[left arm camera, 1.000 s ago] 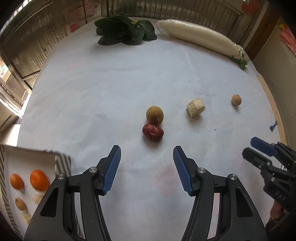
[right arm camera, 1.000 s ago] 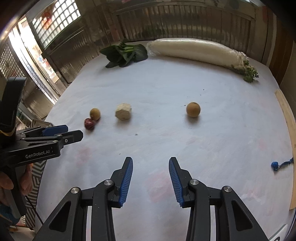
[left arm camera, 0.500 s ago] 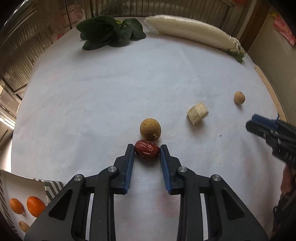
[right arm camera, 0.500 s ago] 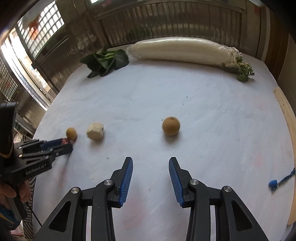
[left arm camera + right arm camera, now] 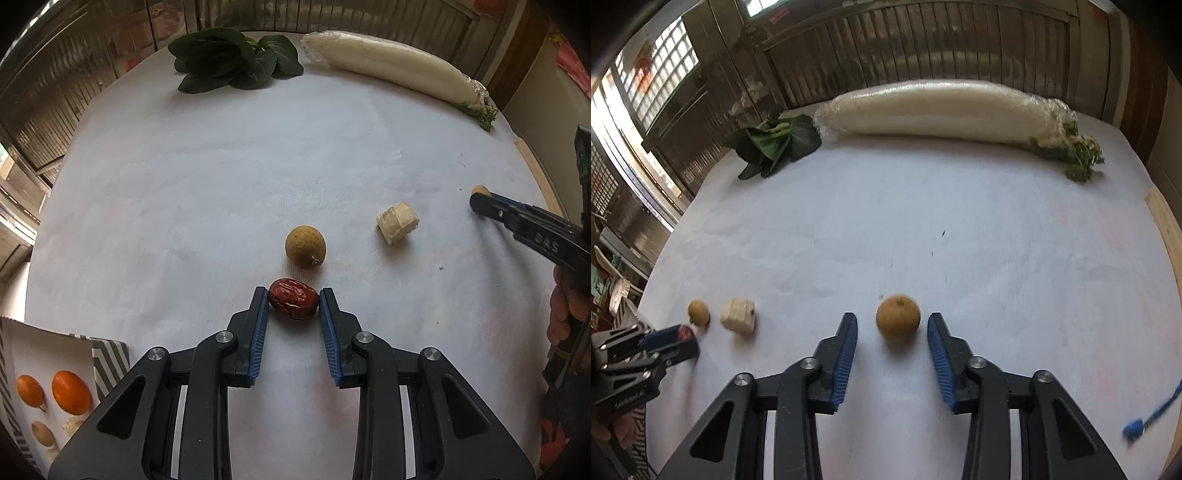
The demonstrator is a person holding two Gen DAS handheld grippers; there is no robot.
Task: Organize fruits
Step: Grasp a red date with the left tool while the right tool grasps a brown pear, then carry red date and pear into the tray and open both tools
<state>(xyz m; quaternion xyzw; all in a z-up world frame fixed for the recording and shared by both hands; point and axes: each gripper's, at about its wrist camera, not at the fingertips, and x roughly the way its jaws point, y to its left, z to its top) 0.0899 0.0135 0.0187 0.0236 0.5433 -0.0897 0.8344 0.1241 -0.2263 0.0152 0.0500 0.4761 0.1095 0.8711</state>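
A striped tray (image 5: pixel 107 356) at the table's near-left corner holds kumquats (image 5: pixel 70 392) (two). Left gripper (image 5: pixel 293 304) pinches a red jujube (image 5: pixel 293 303) beside a longan (image 5: pixel 306 246); right gripper (image 5: pixel 892 334), wide, straddles another longan (image 5: pixel 897 317).

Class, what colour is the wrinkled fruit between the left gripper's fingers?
Dark red. The date shows best in the left wrist view.

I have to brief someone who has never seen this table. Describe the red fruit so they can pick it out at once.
On the white cloth-covered table, look at the near edge, opposite the long plastic-wrapped white radish. There the small wrinkled dark-red jujube lies between the blue pads of the left gripper, just in front of a round tan longan. It is the only red, shrivelled, oval fruit there.
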